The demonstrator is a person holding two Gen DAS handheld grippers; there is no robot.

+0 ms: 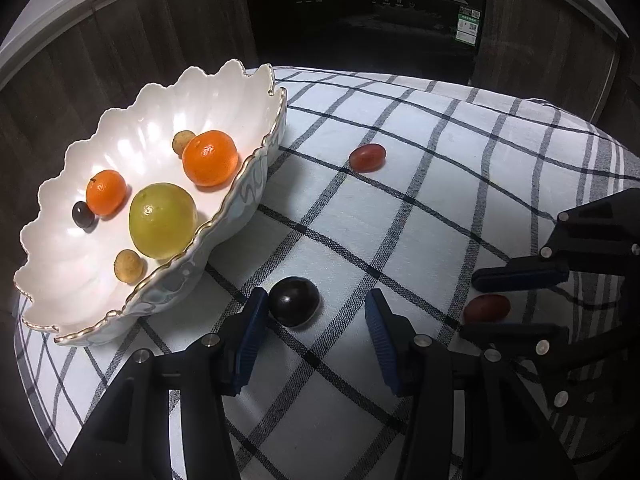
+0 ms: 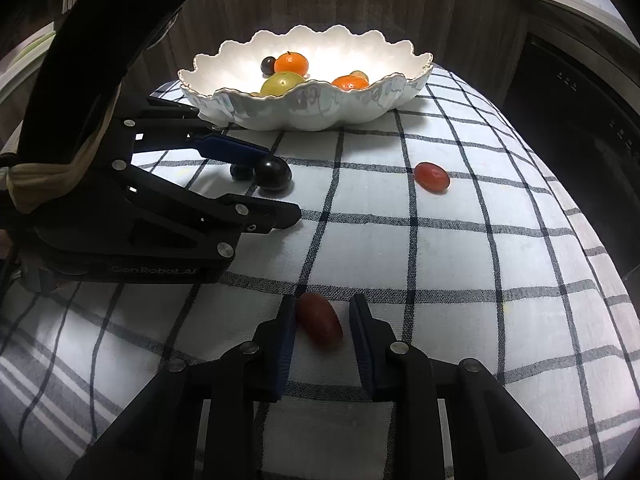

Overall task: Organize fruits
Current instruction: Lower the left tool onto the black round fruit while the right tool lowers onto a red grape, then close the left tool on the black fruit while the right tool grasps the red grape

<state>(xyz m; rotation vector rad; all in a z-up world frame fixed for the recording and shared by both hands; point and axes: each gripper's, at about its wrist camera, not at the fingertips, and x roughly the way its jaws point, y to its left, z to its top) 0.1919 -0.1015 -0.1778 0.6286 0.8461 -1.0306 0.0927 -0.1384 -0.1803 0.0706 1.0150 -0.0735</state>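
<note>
A white scalloped bowl [image 1: 256, 92] holds two oranges, a green fruit, a dark grape and two small tan fruits; it also shows in the right wrist view [image 2: 320, 112]. My left gripper [image 1: 316, 308] is open around a dark round plum [image 1: 294, 306], which touches its left pad. The plum [image 2: 273, 175] sits between the left gripper's fingers [image 2: 280, 184] in the right wrist view. My right gripper [image 2: 322, 312] is open around a red oval grape [image 2: 319, 324] on the cloth, touching its left pad. That grape [image 1: 487, 308] lies between the right gripper's fingers [image 1: 466, 304]. A second red grape [image 1: 367, 157] lies farther out on the cloth [image 2: 431, 176].
A checked white cloth [image 1: 400, 220] covers the round table, with edges close all around. A small dark grape [image 2: 240, 172] lies beside the plum. A black appliance [image 1: 360, 20] and dark wood panels stand behind.
</note>
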